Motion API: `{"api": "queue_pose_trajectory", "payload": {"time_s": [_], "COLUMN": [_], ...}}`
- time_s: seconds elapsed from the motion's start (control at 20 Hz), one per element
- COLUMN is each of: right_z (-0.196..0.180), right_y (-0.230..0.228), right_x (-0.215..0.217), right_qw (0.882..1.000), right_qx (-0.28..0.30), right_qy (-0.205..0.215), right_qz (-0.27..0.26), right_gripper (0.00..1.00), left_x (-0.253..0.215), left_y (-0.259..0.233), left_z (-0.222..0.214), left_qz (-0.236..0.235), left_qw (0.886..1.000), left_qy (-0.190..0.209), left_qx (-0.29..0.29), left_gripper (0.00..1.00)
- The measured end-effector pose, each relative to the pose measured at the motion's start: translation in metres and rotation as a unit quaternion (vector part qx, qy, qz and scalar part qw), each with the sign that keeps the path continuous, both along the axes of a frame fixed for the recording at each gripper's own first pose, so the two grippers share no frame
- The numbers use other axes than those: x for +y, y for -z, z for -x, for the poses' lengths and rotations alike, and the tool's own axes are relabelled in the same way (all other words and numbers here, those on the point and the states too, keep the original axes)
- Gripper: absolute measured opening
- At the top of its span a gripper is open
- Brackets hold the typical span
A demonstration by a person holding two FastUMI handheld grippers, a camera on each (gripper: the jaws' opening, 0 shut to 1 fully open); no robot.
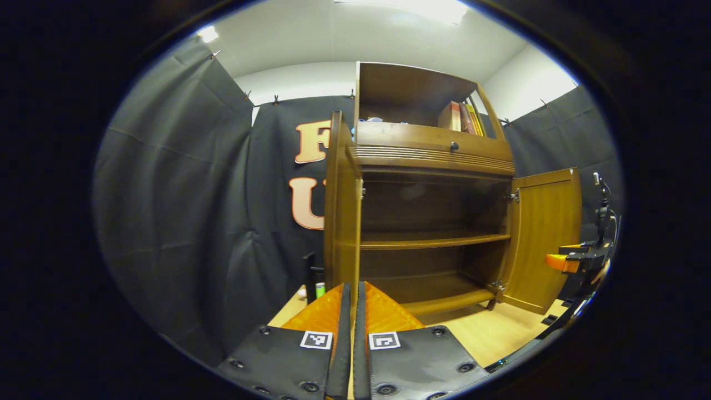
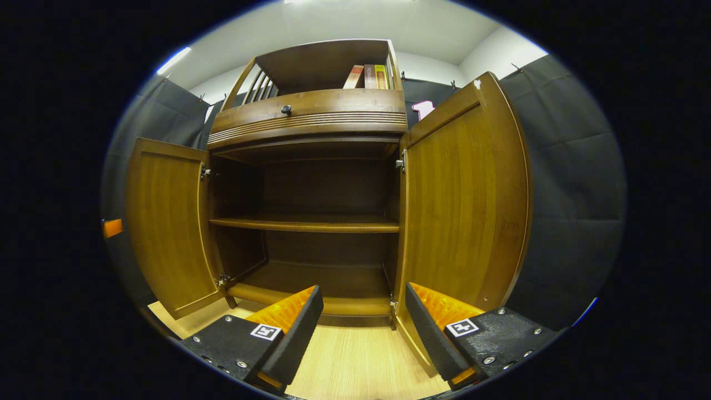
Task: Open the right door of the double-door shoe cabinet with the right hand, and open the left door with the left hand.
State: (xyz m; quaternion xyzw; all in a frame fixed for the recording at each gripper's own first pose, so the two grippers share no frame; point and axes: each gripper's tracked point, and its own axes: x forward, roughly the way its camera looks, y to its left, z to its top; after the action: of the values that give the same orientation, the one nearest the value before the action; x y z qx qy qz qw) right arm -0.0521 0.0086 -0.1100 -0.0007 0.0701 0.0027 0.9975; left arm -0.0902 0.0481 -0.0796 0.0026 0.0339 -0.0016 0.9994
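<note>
The brown wooden shoe cabinet (image 1: 433,150) stands with both doors swung out. In the left gripper view I see the left door (image 1: 340,211) edge-on, and my left gripper (image 1: 353,294) is shut on its free edge, one orange finger on each side. The right door (image 1: 547,222) is open wide, and my right gripper (image 1: 564,258) is next to its outer edge. In the right gripper view my right gripper (image 2: 364,303) is open with nothing between its fingers, low in front of the cabinet's inside. The right door (image 2: 466,189) is just right of it and the left door (image 2: 166,222) is at far left.
Inside are two bare shelves (image 2: 305,225). Books (image 2: 369,76) stand in the top compartment above a drawer with a dark knob (image 2: 286,110). A small green bottle (image 1: 320,289) and a dark object sit left of the cabinet. The floor (image 2: 355,361) is light wood, with black cloth walls around.
</note>
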Motion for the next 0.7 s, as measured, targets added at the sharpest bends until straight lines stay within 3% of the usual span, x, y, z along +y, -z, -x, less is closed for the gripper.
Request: {"api": "queue_pose_trajectory", "payload": {"time_s": [0.45, 0.7], "right_z": [0.003, 0.006], "right_y": [-0.007, -0.011], "right_x": [-0.026, -0.044], "right_qw": [1.000, 1.000], "right_qx": [-0.008, -0.016], "right_qy": [0.005, 0.012], "right_qz": [0.007, 0.010], "right_gripper": [0.92, 0.92], "left_x": [-0.058, -0.089], "left_y": [-0.011, -0.011], "left_z": [-0.033, -0.052], "left_qz": [-0.004, -0.008], "left_qw": [1.000, 0.999], "left_qy": [0.030, 0.046], "left_qx": [0.003, 0.007], "left_gripper": [0.29, 0.58]}}
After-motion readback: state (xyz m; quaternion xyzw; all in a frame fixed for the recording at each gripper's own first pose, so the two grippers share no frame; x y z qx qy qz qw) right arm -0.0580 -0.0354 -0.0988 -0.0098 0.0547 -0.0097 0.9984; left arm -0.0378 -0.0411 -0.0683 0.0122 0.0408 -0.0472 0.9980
